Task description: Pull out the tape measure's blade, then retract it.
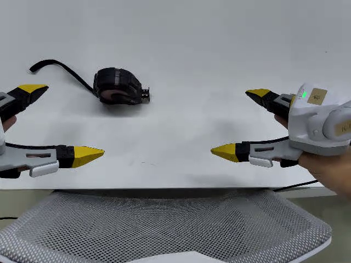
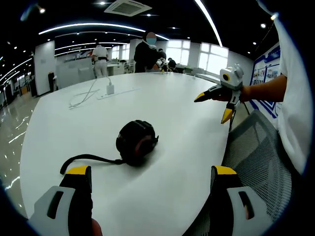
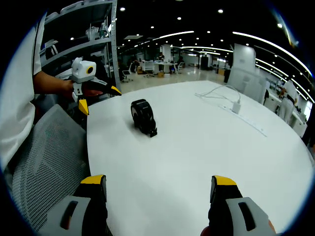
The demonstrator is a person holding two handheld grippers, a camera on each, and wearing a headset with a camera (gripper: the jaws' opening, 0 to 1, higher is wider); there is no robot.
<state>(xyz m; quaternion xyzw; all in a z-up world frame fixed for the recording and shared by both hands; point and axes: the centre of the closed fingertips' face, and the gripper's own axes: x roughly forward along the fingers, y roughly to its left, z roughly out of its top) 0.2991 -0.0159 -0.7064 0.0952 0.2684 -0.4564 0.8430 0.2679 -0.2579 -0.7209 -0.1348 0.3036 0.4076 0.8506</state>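
Left gripper [image 1: 75, 120] and right gripper [image 1: 229, 121] hang over the white table [image 1: 192, 44], jaws spread wide, holding nothing. The tape measure [image 1: 116, 86] lies just beyond the left gripper, blade not yet drawn. Likely next: steady the case, pinch the blade's hook [image 1: 145, 95].

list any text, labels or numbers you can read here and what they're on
Nothing reads clearly.
Gold sticker on the right gripper: mark too small to read.
Tape measure: no legible label.
Blue wall board: print blurred.
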